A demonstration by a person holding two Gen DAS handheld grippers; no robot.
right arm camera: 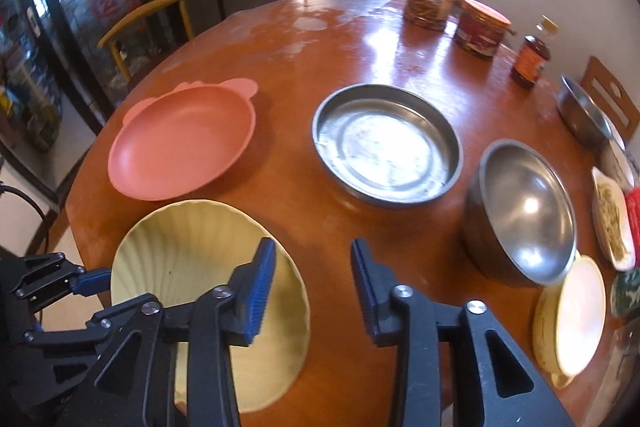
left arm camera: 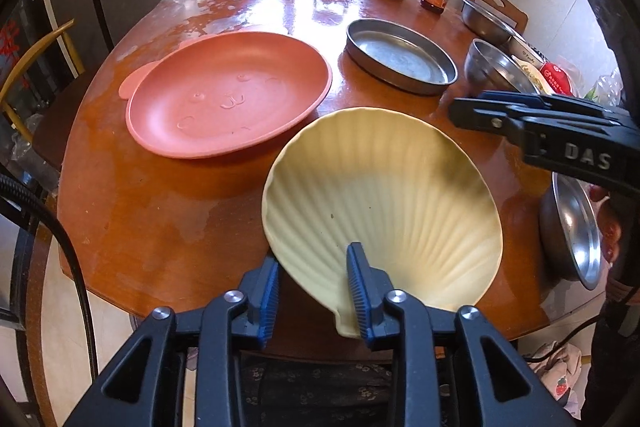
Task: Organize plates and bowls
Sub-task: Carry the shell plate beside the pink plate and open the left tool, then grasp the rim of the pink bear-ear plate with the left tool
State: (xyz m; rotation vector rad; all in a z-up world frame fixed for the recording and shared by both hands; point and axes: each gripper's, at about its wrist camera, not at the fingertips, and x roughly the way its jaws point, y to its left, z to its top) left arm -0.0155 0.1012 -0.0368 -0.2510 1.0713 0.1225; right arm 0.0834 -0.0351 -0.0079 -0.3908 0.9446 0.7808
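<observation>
Shell plate (left arm camera: 384,203), cream, ribbed: its near edge sits between my left gripper's (left arm camera: 314,291) jaws, which straddle it without clearly pinching; beside pink plate (left arm camera: 228,95) on worktop (left arm camera: 160,211); right gripper (right arm camera: 314,291) jaws apart, holding nothing; steel pan (right arm camera: 386,143) and steel bowl (right arm camera: 524,211) beyond.

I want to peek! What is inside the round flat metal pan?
The metal pan looks empty: just a scratched, shiny bottom reflecting the window light. All of its inside shows in the right wrist view. What lies under it on the table stays hidden.
</observation>
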